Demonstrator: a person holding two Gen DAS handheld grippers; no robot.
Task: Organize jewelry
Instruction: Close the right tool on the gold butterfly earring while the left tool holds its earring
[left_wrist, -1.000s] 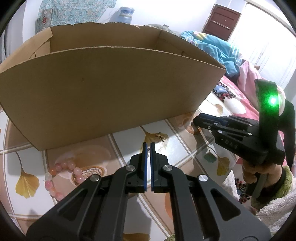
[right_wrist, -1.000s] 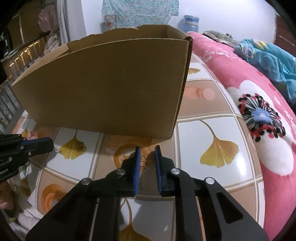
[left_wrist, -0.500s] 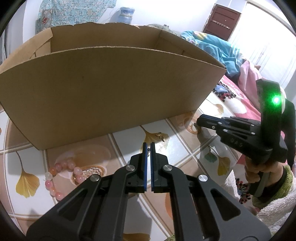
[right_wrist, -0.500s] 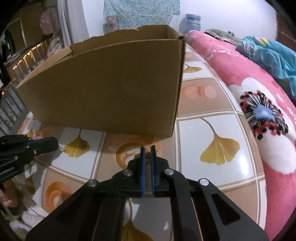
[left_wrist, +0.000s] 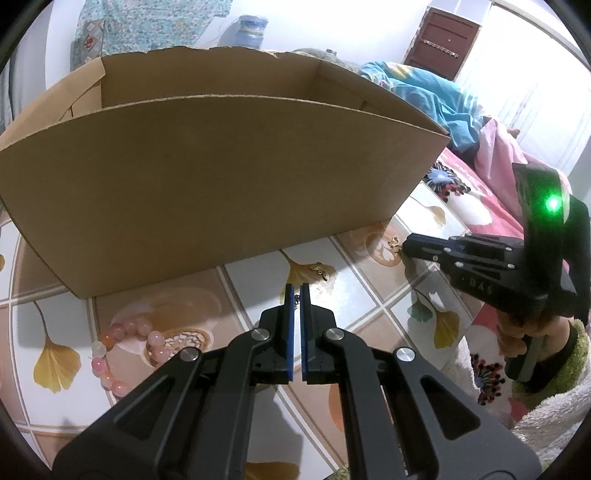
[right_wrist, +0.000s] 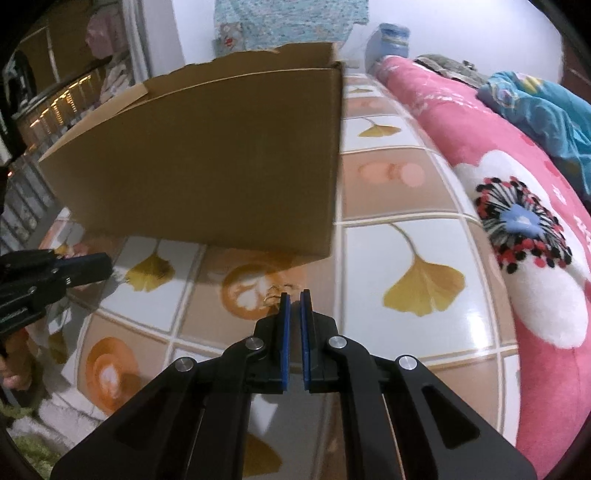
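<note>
Left gripper (left_wrist: 294, 291) sits low over the tiled cloth (left_wrist: 258, 269), jaws nearly together, only a thin slit between the blue pads (left_wrist: 290, 332). Something small and dark shows in that slit near the tips, but whether it is pinched there I cannot tell. Just beyond the tips a small gold piece (left_wrist: 320, 272) lies on a yellow leaf print, apart from the pads. Off to the left, a pink bead bracelet (left_wrist: 123, 354) lies curled on the cloth, near the front of the box (left_wrist: 221, 177).

Over on the right wrist view, the right gripper (right_wrist: 294, 295) also has its jaws drawn close, a narrow gap showing. Right at its tips is a thin gold ring-like piece (right_wrist: 279, 290), lying on an orange swirl print; it touches or sits just ahead of the left pad, and whether it is gripped is unclear. From the left view the same gripper's tip meets that gold bit (left_wrist: 394, 243) near the box's right corner.

Farther back, the open cardboard box stands upright on the cloth, its near wall facing both cameras. To the right of the table runs a pink flowered blanket (right_wrist: 517, 229), with a blue one (right_wrist: 546, 110) heaped behind it. A blue water jug (left_wrist: 251, 35) stands by the far wall.
</note>
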